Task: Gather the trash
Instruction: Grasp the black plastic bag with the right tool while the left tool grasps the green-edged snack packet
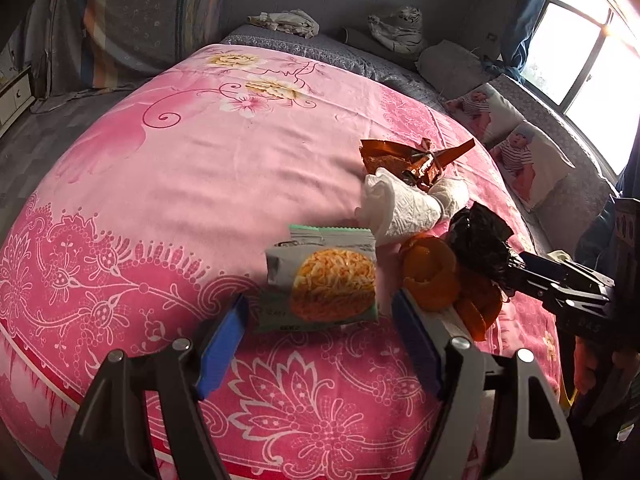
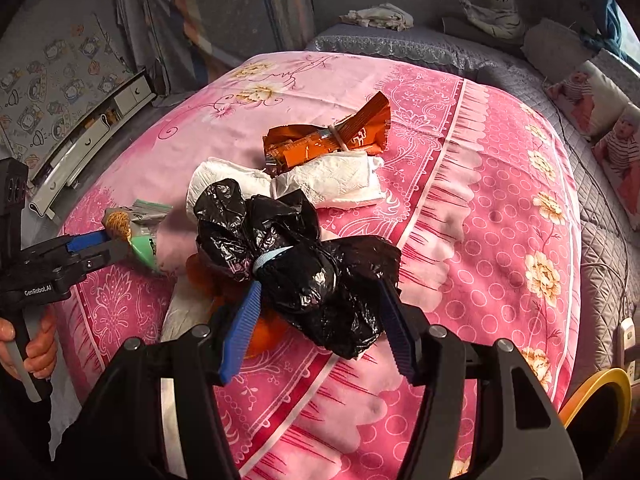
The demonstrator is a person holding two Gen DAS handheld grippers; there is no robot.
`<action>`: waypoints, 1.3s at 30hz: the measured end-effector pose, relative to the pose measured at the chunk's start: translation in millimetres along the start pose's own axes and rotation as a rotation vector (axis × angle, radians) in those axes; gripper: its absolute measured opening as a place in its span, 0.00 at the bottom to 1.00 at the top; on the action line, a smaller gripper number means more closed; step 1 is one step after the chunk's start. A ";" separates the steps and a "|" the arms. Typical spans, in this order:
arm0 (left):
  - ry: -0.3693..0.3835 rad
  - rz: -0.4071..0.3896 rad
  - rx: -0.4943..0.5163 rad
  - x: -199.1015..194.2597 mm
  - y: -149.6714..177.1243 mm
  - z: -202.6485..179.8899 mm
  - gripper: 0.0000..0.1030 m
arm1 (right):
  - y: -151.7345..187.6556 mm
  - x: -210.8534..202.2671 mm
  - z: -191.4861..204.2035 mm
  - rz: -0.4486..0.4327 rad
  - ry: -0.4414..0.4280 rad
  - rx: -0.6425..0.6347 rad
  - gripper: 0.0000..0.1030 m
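Note:
On the pink floral bedspread [image 1: 192, 168] lies a pile of trash. My left gripper [image 1: 320, 320] is open, its blue pads either side of a green-and-white noodle snack packet [image 1: 324, 280], which also shows in the right wrist view [image 2: 136, 224]. My right gripper [image 2: 316, 304] has its pads around a crumpled black plastic bag [image 2: 280, 248]; whether it grips is unclear. The bag also shows in the left wrist view [image 1: 480, 240]. Orange peel [image 1: 432, 276] lies under the bag. Crumpled white tissue [image 2: 332, 180] and an orange-brown foil wrapper [image 2: 336, 136] lie beyond.
Grey quilted bedding [image 2: 420, 48] with cushions [image 1: 524, 160] and a tiger plush [image 1: 400, 28] borders the far and right sides. A yellow-rimmed bin [image 2: 600, 400] stands at the lower right. A white drawer unit [image 2: 92, 140] stands left of the bed.

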State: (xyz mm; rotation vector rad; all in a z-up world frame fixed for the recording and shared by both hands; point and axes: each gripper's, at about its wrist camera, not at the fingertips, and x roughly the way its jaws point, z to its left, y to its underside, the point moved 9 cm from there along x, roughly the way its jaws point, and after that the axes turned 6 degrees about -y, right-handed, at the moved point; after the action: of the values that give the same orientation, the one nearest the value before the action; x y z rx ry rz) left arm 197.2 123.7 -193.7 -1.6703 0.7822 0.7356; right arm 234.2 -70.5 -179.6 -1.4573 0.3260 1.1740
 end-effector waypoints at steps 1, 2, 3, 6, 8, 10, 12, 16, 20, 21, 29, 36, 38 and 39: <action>0.001 0.003 -0.003 2.6 -1.2 -0.7 0.69 | -0.7 3.2 -0.3 0.005 0.000 -0.002 0.55; 0.001 0.006 -0.006 4.8 -2.1 -1.3 0.69 | -1.6 6.3 -0.5 0.009 -0.001 -0.001 0.55; 0.000 0.008 -0.008 7.6 -2.9 -1.1 0.69 | -2.2 9.4 -1.1 0.012 -0.005 0.003 0.55; 0.000 0.014 -0.016 16.5 -4.8 -0.3 0.69 | -3.0 17.8 -4.7 0.021 -0.014 0.021 0.54; 0.004 0.021 -0.035 22.5 -5.4 1.3 0.68 | -3.8 22.6 -6.9 0.024 -0.028 0.040 0.53; 0.014 0.023 -0.057 26.5 -6.2 3.1 0.66 | -4.2 25.9 -9.2 0.027 -0.043 0.055 0.52; 0.010 0.019 -0.061 28.3 -7.5 3.6 0.59 | -5.0 28.4 -10.5 0.031 -0.056 0.062 0.50; 0.015 0.018 -0.070 28.8 -8.9 2.3 0.56 | -6.0 31.6 -10.2 0.036 -0.078 0.072 0.43; 0.014 0.013 -0.077 27.3 -8.4 1.2 0.52 | -5.5 30.0 -9.7 0.030 -0.088 0.076 0.32; 0.011 0.011 -0.076 25.5 -7.4 1.0 0.51 | -5.5 28.0 -9.8 0.023 -0.088 0.078 0.30; 0.014 -0.003 -0.083 16.3 -7.0 1.8 0.45 | -8.0 -1.2 -18.8 -0.054 -0.109 0.141 0.20; 0.014 -0.038 -0.078 -0.1 -9.0 -0.8 0.45 | -8.3 -32.6 -21.1 -0.118 -0.116 0.156 0.20; 0.017 -0.050 -0.073 -5.7 -9.3 -3.0 0.45 | -7.7 -40.3 -20.9 -0.133 -0.120 0.161 0.20; 0.019 -0.054 -0.070 -7.8 -9.9 -4.5 0.45 | -7.9 -43.7 -21.3 -0.141 -0.120 0.162 0.20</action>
State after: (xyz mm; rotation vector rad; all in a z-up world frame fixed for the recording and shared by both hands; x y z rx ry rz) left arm 200.9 122.1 -180.9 -1.7568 0.7288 0.7170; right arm 230.2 -104.7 -144.3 -1.2429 0.2262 1.0907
